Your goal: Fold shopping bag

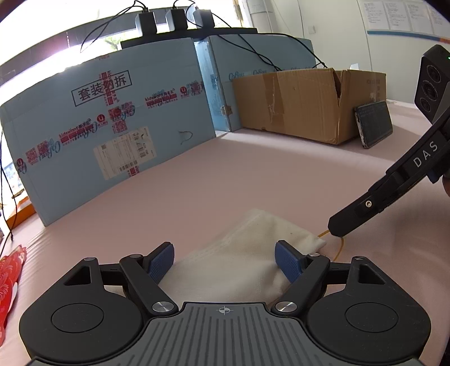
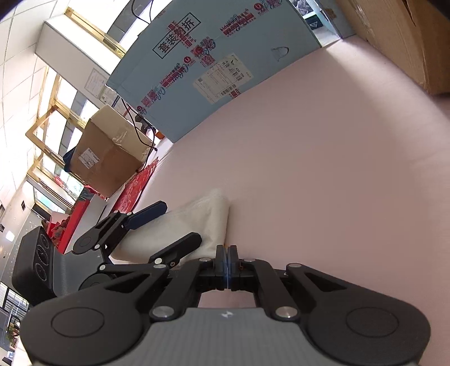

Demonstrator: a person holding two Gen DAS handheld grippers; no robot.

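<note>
1 white bag (image 1: 247,253), 2 tongs, 2 brown boxes, 1 phone (image 1: 374,124).

Pink tabletop (image 1: 225,174), smooth and bare across the middle. Behind it, tall blue panels (image 1: 112,118) with red stickers, a printed label and black characters. On top, black chargers (image 1: 174,19) with trailing cables. To the right, a taped brown box (image 1: 303,104), a dark phone (image 1: 374,124) propped against it. Beyond, a white wall with pinned sheets (image 1: 399,17). Bright, washed-out windows (image 2: 53,93) in gold frames, under a tiled white ceiling (image 2: 17,42). Another cardboard box (image 2: 109,152) and red items (image 2: 140,183) off the table's edge.
</note>
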